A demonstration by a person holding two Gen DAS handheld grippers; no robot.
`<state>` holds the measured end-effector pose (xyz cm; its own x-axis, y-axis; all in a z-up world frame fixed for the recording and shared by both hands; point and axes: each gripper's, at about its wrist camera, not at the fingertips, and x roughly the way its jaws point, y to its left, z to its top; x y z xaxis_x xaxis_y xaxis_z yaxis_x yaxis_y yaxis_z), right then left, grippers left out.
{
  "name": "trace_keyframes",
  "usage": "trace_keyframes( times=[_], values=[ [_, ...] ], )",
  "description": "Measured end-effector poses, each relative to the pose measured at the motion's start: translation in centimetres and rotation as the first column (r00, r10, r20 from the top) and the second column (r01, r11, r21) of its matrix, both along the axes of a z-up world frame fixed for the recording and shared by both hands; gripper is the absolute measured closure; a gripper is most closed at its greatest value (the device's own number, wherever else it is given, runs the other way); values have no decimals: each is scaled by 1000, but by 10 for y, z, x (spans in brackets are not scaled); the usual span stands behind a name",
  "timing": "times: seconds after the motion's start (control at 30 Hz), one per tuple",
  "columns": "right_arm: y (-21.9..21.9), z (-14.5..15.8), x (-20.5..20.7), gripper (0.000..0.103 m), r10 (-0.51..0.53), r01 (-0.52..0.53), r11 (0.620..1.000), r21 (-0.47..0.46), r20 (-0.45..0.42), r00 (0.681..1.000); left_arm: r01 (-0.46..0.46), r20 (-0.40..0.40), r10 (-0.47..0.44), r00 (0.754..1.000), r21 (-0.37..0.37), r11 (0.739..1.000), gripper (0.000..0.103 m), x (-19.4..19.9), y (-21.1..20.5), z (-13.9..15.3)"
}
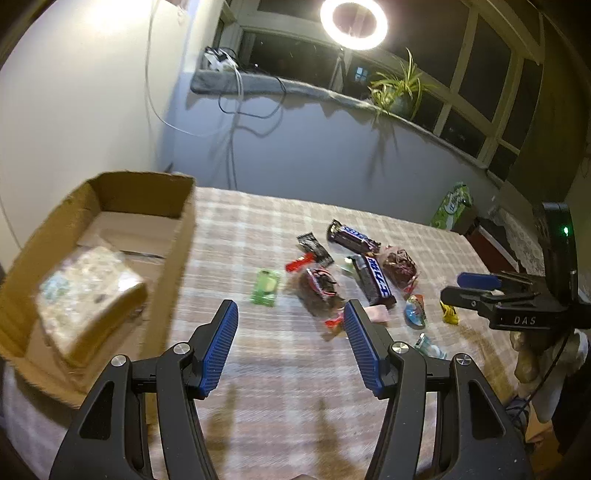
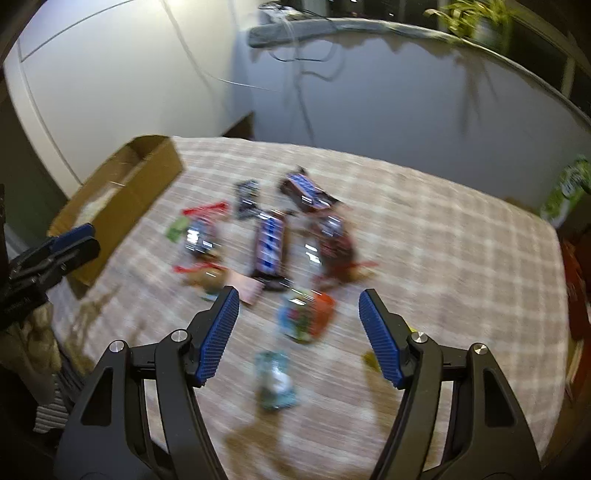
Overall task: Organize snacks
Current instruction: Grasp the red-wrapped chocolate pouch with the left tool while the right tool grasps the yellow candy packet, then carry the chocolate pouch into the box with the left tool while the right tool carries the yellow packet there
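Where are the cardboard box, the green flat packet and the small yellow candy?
cardboard box (image 1: 186, 236), left wrist view, on its right wall.
green flat packet (image 1: 265, 287), left wrist view, on its middle.
small yellow candy (image 1: 449, 314), left wrist view, on its wrapper.

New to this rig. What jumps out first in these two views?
The glowing ring light at the top, above the window sill, grabs the eye first. Below it, a scatter of candy bars and snack packets lies mid-table on the checked tablecloth, with an open cardboard box at the left edge already holding one clear-wrapped pack. Both the left gripper and right gripper hover open and empty over the snacks.
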<state>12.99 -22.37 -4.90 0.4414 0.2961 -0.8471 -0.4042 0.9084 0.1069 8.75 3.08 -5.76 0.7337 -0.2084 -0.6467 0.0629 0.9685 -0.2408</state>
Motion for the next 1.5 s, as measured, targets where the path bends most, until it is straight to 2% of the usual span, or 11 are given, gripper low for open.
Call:
trace_keyframes(
  times=[0.17, 0.33, 0.4, 0.47, 0.7, 0.8, 1.03, 1.07, 1.27, 1.5],
  values=[
    [-31, -18, -2, 33, -73, 72, 997, -38, -30, 997, 14, -29, -15, 999, -17, 1000, 44, 14, -12, -10],
    [-54, -34, 0, 33, -127, 125, 992, -30, -73, 989, 20, -61, -21, 998, -26, 999, 44, 31, -18, -20],
    [-57, -37, 0, 36, -136, 134, 991, -25, -79, 988, 18, -73, -20, 997, -33, 999, 44, 37, -18, -24],
    [-58, -41, 3, 46, -142, 140, 990, -24, -93, 986, 17, -84, -20, 996, -38, 999, 44, 42, -20, -28],
    [-49, -47, 9, 49, -141, 138, 990, -38, -99, 985, 21, -126, -26, 992, -43, 999, 44, 59, -24, -40],
    [-44, -48, 12, 54, -139, 133, 989, -70, -87, 986, 27, -138, -33, 990, -46, 999, 50, 66, -27, -43],
    [-40, -48, 9, 68, -121, 112, 984, -136, -60, 991, 46, -169, -51, 984, -31, 998, 52, 83, -36, -50],
    [-39, -48, 10, 69, -121, 112, 984, -136, -60, 991, 51, -173, -56, 983, -33, 998, 56, 84, -37, -51],
    [-47, -45, 8, 78, -136, 127, 984, -122, -66, 989, 72, -163, -71, 984, 4, 997, 64, 87, -46, -50],
    [-51, -42, 5, 79, -153, 147, 985, -92, -68, 986, 65, -142, -65, 988, -3, 998, 68, 84, -45, -46]
  ],
)
